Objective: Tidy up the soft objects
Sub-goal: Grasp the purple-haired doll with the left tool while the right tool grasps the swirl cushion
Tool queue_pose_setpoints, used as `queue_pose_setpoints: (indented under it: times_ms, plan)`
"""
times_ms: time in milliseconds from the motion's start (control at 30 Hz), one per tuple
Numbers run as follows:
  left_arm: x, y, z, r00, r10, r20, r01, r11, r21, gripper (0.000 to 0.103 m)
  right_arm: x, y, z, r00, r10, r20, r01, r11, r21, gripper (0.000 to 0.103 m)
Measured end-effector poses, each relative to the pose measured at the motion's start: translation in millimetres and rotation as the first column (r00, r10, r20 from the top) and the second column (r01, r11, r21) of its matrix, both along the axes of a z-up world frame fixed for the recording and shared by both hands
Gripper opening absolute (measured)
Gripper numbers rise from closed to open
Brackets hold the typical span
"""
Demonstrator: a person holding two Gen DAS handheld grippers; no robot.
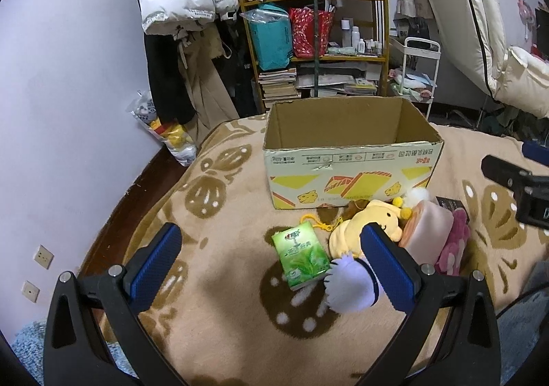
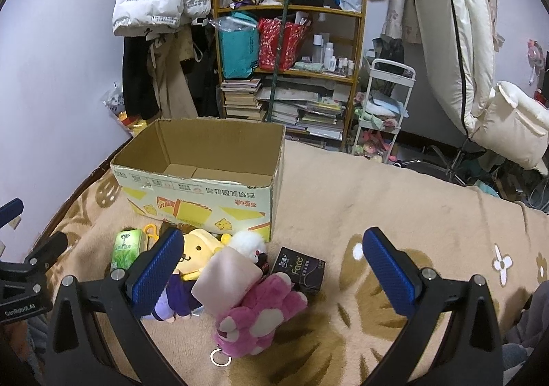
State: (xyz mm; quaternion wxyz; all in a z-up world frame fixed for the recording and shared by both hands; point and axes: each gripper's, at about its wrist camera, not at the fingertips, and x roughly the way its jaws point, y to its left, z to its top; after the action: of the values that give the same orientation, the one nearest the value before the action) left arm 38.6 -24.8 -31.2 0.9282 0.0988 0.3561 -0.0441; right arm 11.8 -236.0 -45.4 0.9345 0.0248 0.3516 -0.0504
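The open-topped cardboard box with yellow printed panels (image 2: 202,193) stands empty on the beige floral blanket (image 2: 343,200) of the bed, and the soft objects lie in a cluster just in front of it, none yet stowed. The left gripper (image 1: 271,262) hovers above the green tissue pack (image 1: 302,257), its blue pads spread wide and holding nothing; the right gripper (image 2: 271,271) is likewise fully spread and empty, poised over the pink plush toy (image 2: 260,314) and the pale pink foam cushion (image 2: 224,279). The yellow plush dog (image 1: 363,224) and purple-clad doll (image 1: 350,283) touch their neighbours. Judged best practice: take an outermost item first, centre the pads across its thickest part, close gently, then lift clear of the box's near wall before release. Both grippers pitch downward toward the cluster.
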Motion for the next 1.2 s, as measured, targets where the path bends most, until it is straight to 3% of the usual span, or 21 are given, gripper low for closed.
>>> queue_pose_setpoints:
  times_ms: [300,867,1000,1200]
  plan:
    - [19,-18,-24,0.996,-0.044,-0.077,0.043,0.999,-0.014,0.102,36,6,-7,0.995,-0.003,-0.095,0.005,1.0,0.018,0.103]
    - [30,-53,-79,0.971,-0.123,-0.207,0.135,0.99,0.046,0.102,73,4,-44,0.975,0.0,-0.224,0.012,0.998,0.055,0.103]
    - [28,-59,-91,0.959,-0.149,-0.242,0.167,0.984,0.055,0.102,73,9,-46,0.978,0.026,-0.209,-0.013,0.998,0.062,0.103]
    - [23,-64,-101,0.932,-0.2,-0.303,0.212,0.977,0.005,0.102,70,28,-39,0.98,0.144,-0.137,-0.133,0.987,0.088,0.101]
